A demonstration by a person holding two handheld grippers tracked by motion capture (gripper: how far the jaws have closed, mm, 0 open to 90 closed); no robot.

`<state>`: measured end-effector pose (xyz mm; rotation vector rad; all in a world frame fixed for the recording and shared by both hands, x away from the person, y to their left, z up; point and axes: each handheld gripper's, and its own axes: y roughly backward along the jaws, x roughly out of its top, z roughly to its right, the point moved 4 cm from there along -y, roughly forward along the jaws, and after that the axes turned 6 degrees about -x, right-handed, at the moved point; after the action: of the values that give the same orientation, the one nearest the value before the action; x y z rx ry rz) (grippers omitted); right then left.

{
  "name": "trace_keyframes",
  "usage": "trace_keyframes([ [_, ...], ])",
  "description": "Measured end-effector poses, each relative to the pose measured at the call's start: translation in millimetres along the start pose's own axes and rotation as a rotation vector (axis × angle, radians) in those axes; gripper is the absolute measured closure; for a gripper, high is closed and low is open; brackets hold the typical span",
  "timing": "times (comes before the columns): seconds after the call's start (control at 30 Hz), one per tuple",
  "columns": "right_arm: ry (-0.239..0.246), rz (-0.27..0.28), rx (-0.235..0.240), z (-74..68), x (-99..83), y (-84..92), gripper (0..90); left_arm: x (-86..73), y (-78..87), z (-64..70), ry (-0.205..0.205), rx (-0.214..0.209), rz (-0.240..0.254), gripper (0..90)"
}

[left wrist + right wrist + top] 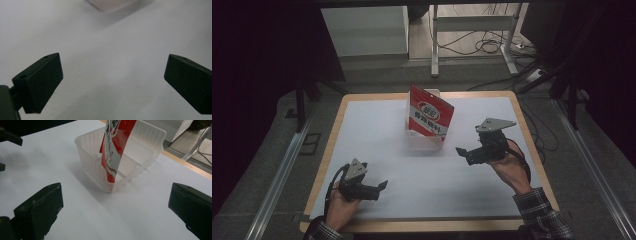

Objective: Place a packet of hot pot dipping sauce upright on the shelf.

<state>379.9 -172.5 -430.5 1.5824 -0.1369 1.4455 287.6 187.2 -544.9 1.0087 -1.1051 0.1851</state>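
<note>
Your white, smooth bench (377,150) carries a translucent ribbed plastic bin (140,147) near its far middle, with a glossy red-and-white snack bag (430,117) standing tilted inside. Your right claw (460,151) hovers just beside the bin, jaws wide apart and empty. Your left claw (383,185) rests low near the front edge, also wide open, empty.

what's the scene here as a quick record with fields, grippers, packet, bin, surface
surface: white sheet on a wood-edged table
bin: translucent plastic bin near the far middle of the sheet
packet: red and white packet standing tilted inside the bin, top sticking out above the rim
left gripper: left gripper open, low over bare sheet, holding nothing
right gripper: right gripper open, pointed at the bin, apart from it, holding nothing
contact: neither gripper touches bin or packet
</note>
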Motion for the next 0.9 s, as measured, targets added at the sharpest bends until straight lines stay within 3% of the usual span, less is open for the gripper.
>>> trace_keyframes([
  [0.43,0.013,-0.026,-0.002,-6.3,-19.1,9.8,0.0,0.1,0.1,0.2,-0.003,0.004,-0.003,1.9],
  [0.9,-0.036,-0.016,-0.062,1.1,-43.4,28.3,0.0,0.1,-0.5,0.7,-0.005,0.008,-0.005,2.0],
])
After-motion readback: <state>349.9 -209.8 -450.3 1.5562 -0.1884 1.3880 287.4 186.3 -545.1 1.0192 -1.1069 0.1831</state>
